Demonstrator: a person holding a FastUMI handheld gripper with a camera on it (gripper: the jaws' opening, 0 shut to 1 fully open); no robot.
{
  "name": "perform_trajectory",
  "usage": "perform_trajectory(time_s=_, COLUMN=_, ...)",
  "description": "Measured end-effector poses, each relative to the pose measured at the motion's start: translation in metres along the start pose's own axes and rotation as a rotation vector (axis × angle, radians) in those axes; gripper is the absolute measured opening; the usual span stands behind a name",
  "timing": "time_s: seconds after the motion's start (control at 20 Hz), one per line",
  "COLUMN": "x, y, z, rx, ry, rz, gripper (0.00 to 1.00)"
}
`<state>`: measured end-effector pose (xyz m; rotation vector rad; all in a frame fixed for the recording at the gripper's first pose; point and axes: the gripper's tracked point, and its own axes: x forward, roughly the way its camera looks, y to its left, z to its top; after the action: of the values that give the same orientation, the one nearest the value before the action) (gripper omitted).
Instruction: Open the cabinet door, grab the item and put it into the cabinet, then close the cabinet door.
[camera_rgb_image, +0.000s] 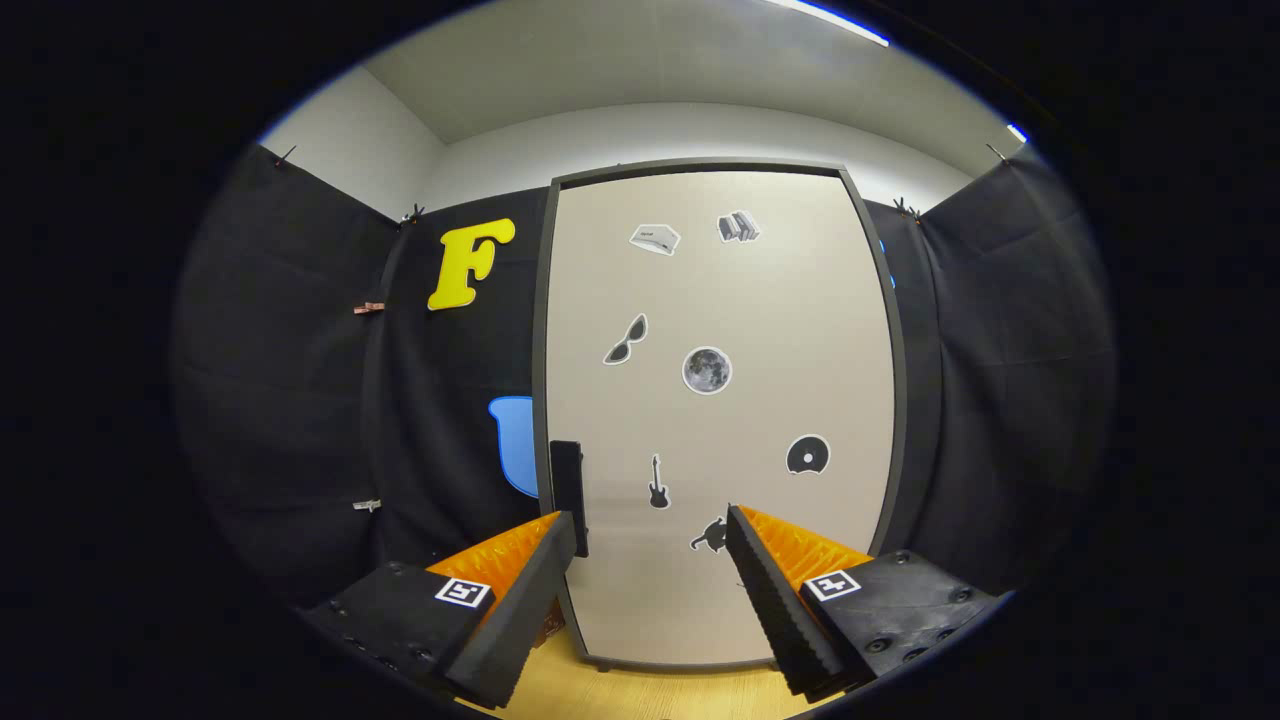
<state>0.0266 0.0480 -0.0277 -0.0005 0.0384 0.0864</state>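
Gripper view: one closed cabinet door (720, 400), jaws apart.

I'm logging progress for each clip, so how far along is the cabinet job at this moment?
Nothing looks done yet: the cabinet door sits flush in its frame, closed. In hand: the tool is open and empty, facing the door, with one finger's tip right by the dark handle on the door's edge. Left: pull the door open, fetch the item, place it inside, and close the door.
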Motion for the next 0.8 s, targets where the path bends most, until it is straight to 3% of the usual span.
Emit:
perform_trajectory(time_s=0.65, x=0.074, y=0.065, z=-0.038, rx=0.0, ry=0.023, rz=0.087, gripper=0.97)
perform_trajectory(time_s=0.8, x=0.098, y=0.066, z=-0.045, rx=0.002, ry=0.024, rz=0.073, gripper=0.96)
